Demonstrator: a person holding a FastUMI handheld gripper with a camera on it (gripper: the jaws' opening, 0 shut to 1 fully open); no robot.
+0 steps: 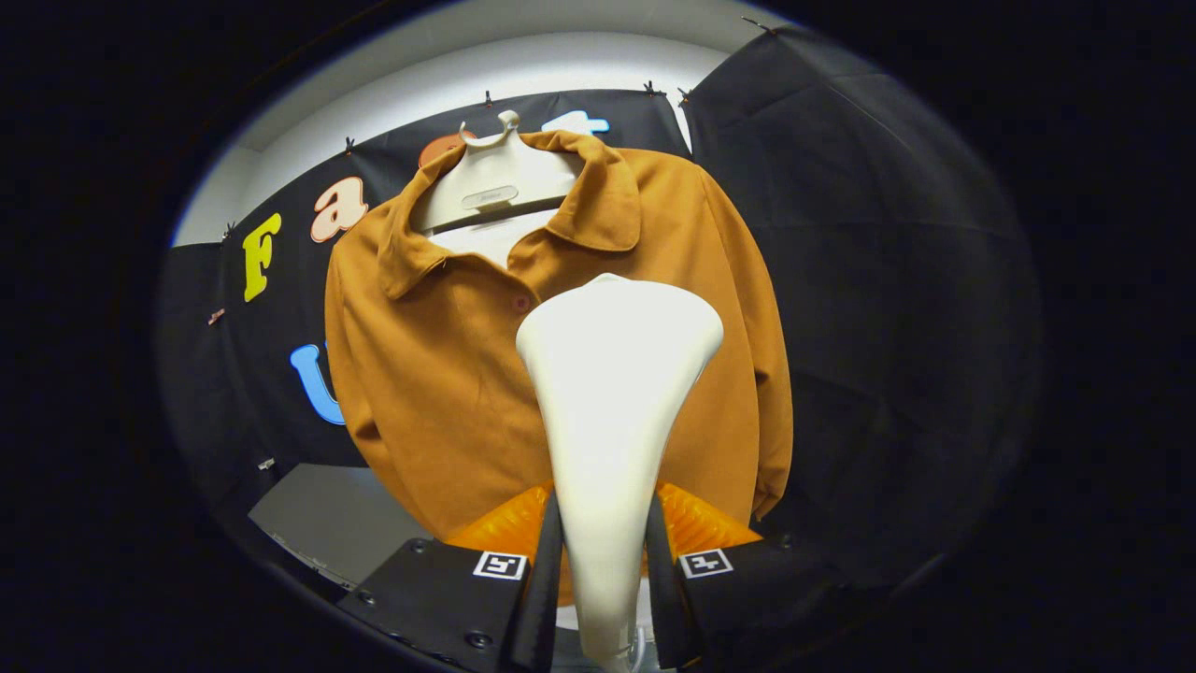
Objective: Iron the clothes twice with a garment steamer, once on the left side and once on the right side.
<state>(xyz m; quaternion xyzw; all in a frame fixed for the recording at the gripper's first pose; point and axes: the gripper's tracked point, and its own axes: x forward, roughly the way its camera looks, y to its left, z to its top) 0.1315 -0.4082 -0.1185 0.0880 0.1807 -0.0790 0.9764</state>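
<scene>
the white, smooth plastic garment steamer [612,411] stands upright between the two fingers of the gripper [604,570], its narrow handle pinched from both sides and its wide, rounded head flaring out above and ahead of them. both fingers press on the handle, so the gripper is closed down to the handle's width and has firm hold of the steamer.

just beyond the steamer head hangs the mustard-brown, long-sleeved collared shirt [448,374], facing the gripper. the head sits over the middle of the shirt's chest, just below the open collar and beside a small button on the placket; whether it touches the cloth cannot be told. the shirt's sleeves hang down at either side, and its lower hem drops to the level of the fingers.

the shirt is draped on a white plastic hanger [491,182] with a broad moulded neck piece and a small hook at the top, showing inside the open collar.

behind the shirt is the black cloth wall [860,280] of the booth, with a pale ceiling [523,65] above it. low down, beside the shirt's hem, lies a grey flat surface [327,519].
</scene>
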